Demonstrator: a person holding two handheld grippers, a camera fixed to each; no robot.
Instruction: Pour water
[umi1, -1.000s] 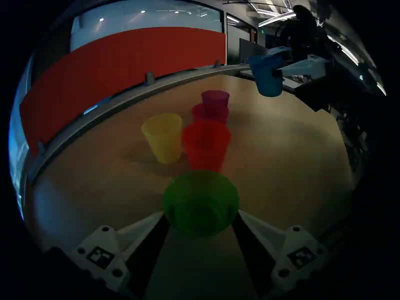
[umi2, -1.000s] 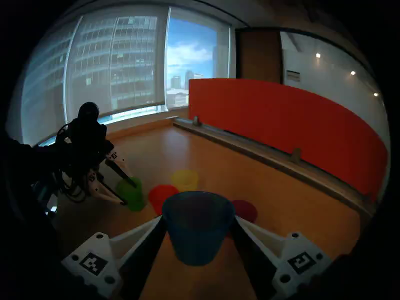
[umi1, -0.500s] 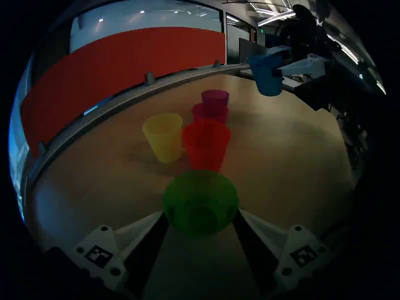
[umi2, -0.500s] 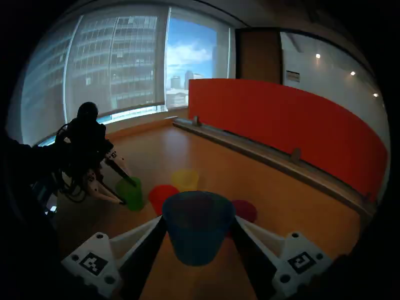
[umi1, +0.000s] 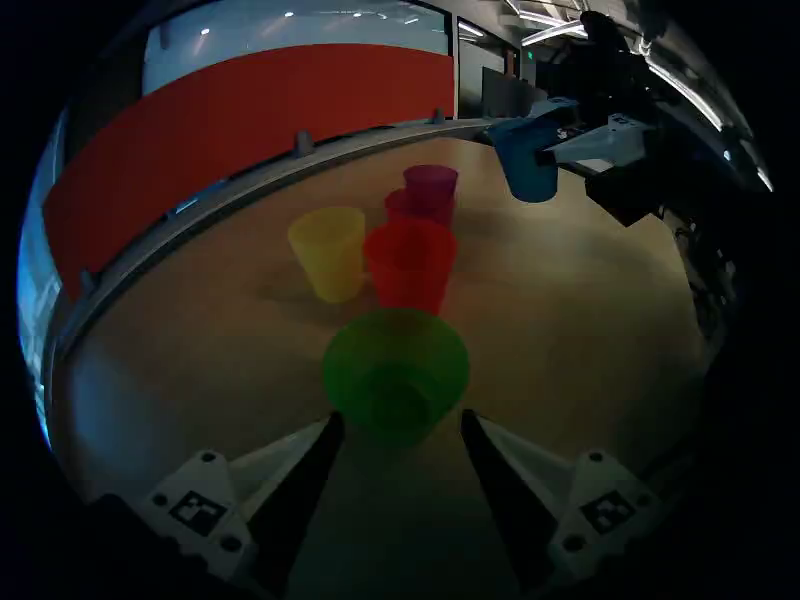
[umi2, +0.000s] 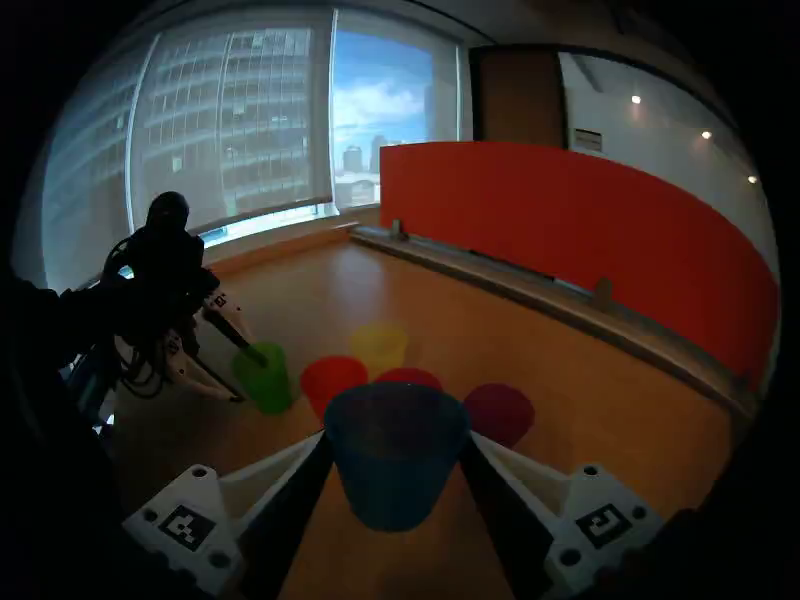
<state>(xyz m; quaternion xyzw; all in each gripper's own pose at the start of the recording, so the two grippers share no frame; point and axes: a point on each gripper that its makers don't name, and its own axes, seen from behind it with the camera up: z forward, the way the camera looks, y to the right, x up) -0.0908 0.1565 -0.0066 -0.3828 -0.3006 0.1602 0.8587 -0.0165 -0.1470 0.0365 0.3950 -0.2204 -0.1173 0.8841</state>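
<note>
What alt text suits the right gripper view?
The right claw grips a blue cup above a wooden table. Beyond stand a red cup, a yellow cup and a purple cup; the left claw grips a green cup.

The translucent green cup (umi1: 395, 375) stands upright at the lower centre of the left gripper view, its base gripped by the left gripper (umi1: 398, 428). The blue cup (umi2: 396, 465), also upright, fills the lower centre of the right gripper view, pinched aloft by the right gripper (umi2: 396, 450).
</note>
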